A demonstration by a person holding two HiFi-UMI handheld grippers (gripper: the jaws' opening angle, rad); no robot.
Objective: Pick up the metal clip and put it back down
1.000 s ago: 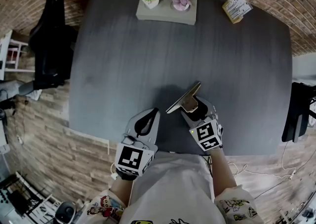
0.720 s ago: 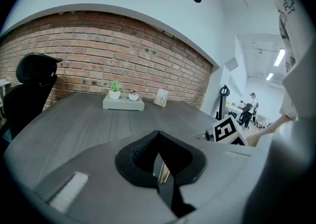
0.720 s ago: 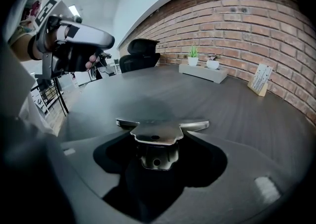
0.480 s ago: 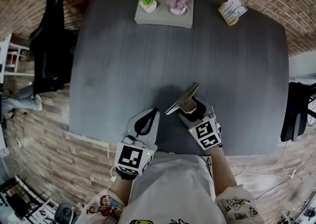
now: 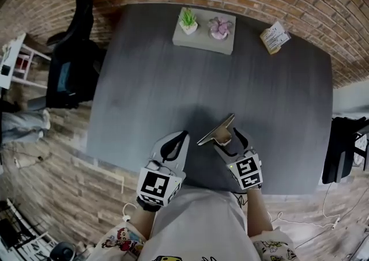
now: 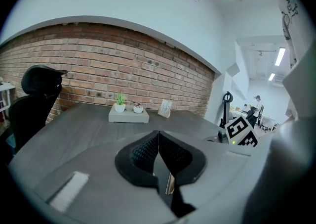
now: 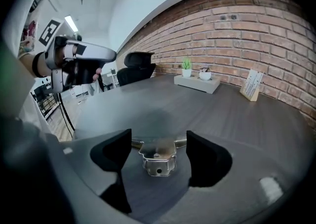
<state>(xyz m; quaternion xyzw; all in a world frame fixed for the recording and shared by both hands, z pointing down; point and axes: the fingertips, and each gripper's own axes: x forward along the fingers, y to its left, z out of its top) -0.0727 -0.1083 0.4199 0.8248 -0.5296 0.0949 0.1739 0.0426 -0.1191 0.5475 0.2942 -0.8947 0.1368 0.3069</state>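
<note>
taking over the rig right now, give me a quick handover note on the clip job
Left tongs: shut, empty, held over the near edge of the table.
Right tongs: open. The jaws have just been opening and stand either side of the metal clip without pressing on it.
Metal clip: lying on the table between the right jaws.
Done: the clip looks released and set back down.
Left: probably just drawing the right tongs clear.

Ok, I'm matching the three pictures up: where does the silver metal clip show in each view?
Head view: the silver metal clip sits low, right of centre.
Left gripper view: cannot be made out in it.
Right gripper view: the clip sits low, at centre.
Shared landmark: the grey tray of two small potted plants, far behind the clip in every view.
</note>
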